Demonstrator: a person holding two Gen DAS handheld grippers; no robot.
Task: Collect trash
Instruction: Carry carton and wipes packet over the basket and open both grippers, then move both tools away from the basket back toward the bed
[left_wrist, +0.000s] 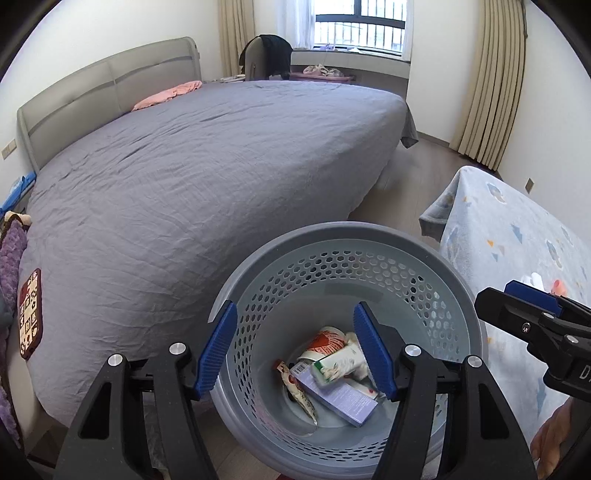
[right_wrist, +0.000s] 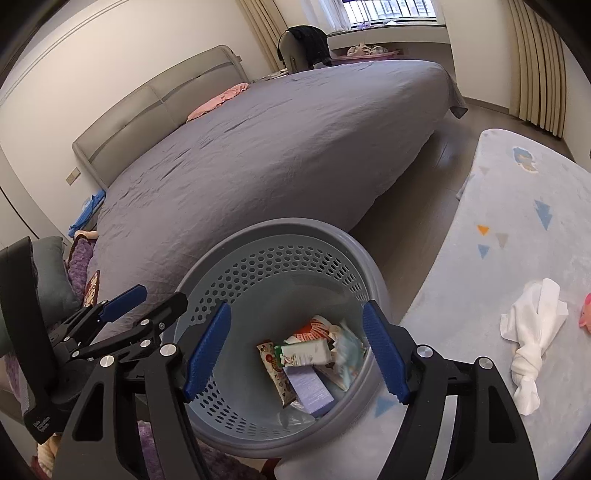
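Note:
A grey perforated trash basket (left_wrist: 343, 236) stands on the floor between the bed and a covered table; it also shows in the right wrist view (right_wrist: 288, 229). Inside lie several wrappers and boxes, among them a purple box (left_wrist: 338, 397) and a green-white packet (right_wrist: 304, 352). My left gripper (left_wrist: 295, 349) is open and empty above the basket's mouth. My right gripper (right_wrist: 295, 354) is open and empty above the basket too. A crumpled white tissue (right_wrist: 532, 332) lies on the table to the right.
A large bed with a grey-purple sheet (left_wrist: 192, 177) fills the left and centre. The table wears a light blue patterned cloth (right_wrist: 509, 229). A small pink toy (right_wrist: 585, 314) lies near the tissue. Purple fluffy items (left_wrist: 11, 251) sit at the far left.

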